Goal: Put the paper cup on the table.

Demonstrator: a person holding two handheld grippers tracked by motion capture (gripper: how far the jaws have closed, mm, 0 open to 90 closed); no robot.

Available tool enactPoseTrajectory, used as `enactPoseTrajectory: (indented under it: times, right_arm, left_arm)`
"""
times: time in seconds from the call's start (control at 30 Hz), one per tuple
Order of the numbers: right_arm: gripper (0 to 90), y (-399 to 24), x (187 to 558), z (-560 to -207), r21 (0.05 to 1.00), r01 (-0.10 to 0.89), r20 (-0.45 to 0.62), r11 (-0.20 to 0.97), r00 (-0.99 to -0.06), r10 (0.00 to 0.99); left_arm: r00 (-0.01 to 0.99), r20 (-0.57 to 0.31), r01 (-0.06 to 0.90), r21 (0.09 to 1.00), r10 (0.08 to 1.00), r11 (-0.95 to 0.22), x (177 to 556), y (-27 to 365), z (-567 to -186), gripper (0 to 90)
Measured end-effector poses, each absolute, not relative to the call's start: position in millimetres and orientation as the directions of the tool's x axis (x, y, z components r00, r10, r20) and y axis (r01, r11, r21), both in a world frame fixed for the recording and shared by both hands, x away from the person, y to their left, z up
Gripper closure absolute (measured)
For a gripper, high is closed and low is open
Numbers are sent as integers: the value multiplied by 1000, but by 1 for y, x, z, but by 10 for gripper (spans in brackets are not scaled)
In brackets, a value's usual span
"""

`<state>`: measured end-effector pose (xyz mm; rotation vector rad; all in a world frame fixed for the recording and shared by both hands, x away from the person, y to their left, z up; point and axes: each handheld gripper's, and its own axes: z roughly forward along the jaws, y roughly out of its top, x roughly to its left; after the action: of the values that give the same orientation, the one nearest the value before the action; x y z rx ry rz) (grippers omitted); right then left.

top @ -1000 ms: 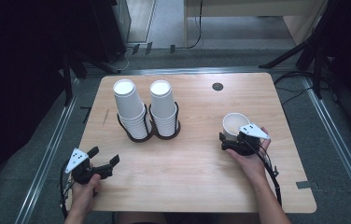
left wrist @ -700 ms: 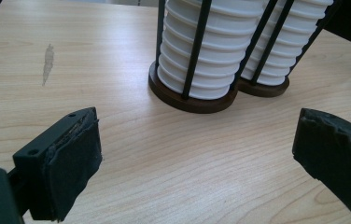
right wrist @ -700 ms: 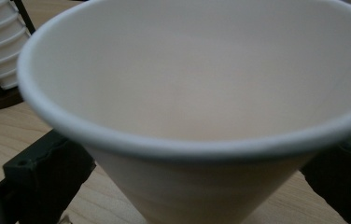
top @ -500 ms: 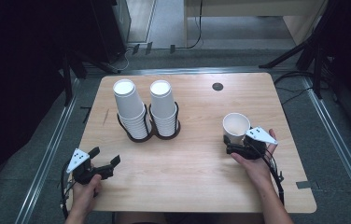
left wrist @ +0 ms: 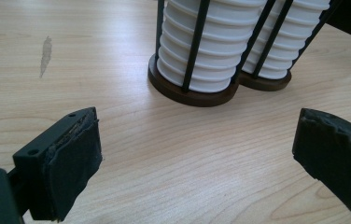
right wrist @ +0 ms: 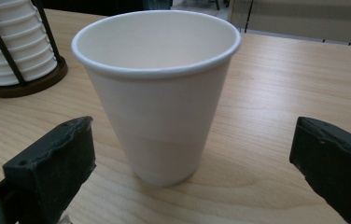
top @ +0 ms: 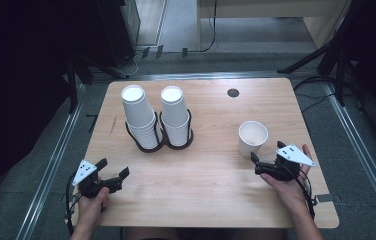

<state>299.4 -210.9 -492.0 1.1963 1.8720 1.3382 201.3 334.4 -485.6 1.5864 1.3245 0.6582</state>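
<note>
The right gripper, jaws spread wide and just opened clear of the cup, sits just near-right of the smooth, tapered white paper cup standing upright, mouth up, on the wood-grain table, apparently released there, while the left gripper rests open at near left.

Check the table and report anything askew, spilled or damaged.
Nothing is spilled or tipped. The single paper cup stands upright and empty, and both cup stacks sit straight in their holder. The one blemish is a small pale scuff on the table left of the stacks.
</note>
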Motion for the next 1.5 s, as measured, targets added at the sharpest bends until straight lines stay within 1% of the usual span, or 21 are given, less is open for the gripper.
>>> enactPoseTrajectory:
  times: [0.33,0.47,0.63,0.73,0.87,1.07,1.5]
  right_arm:
    - [6,-246,275,-492,931,349,59,107,-435,899]
    - [6,-261,268,-495,928,359,64,100,-418,906]
    - [6,-283,257,-503,925,375,87,63,-371,924]
    - [6,-290,257,-509,918,391,81,63,-342,936]
    - [6,-295,260,-510,920,392,125,12,-321,939]
    - [6,-293,261,-512,920,392,117,20,-322,939]
    - [6,-290,264,-513,916,399,108,40,-342,934]
  left_arm:
    - [260,-158,452,892,953,25,201,334,-487,15]
    - [253,-175,449,892,952,44,201,336,-488,15]
    - [254,-168,448,893,953,38,201,334,-490,15]
    - [251,-166,443,895,954,39,200,333,-491,15]
    - [246,-186,440,896,951,61,199,335,-491,15]
    - [248,-203,440,895,947,76,200,336,-491,15]
    - [246,-209,444,893,946,81,203,336,-492,15]
